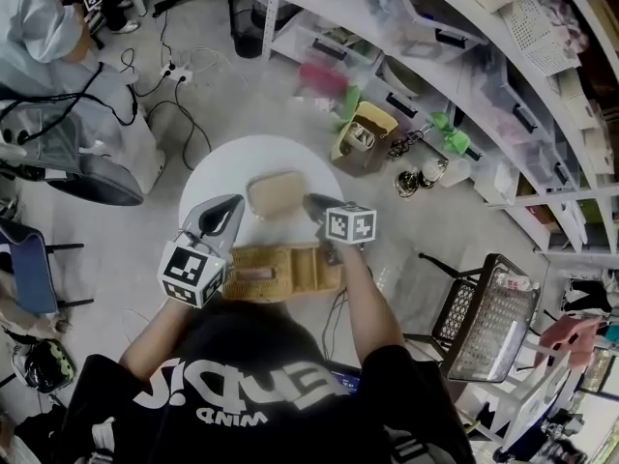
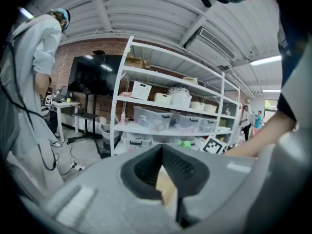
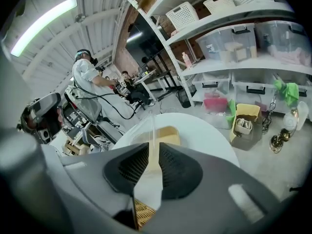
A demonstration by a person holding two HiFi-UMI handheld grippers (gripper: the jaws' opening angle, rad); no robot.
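A tan packet [image 1: 276, 193] in clear wrapping hangs over the round white table [image 1: 218, 167], between my two grippers. My left gripper [image 1: 235, 204] is at its left edge; in the left gripper view the jaws [image 2: 163, 172] meet at the tips with tan material wedged in the gap. My right gripper [image 1: 309, 201] is at the packet's right edge. In the right gripper view its jaws [image 3: 152, 160] are pinched on a thin clear sheet [image 3: 154, 130] that rises between them, with the tan packet [image 3: 165, 134] behind. A woven basket [image 1: 280, 274] lies under both grippers at the table's near edge.
White shelves [image 1: 464, 56] with clear bins curve along the right. A yellow bag [image 1: 366, 129] and glass jars [image 1: 421, 177] stand on the floor beside the table. There is a black wire crate [image 1: 488, 322] at right, and a person in a light coat [image 1: 48, 42] with chairs and cables at left.
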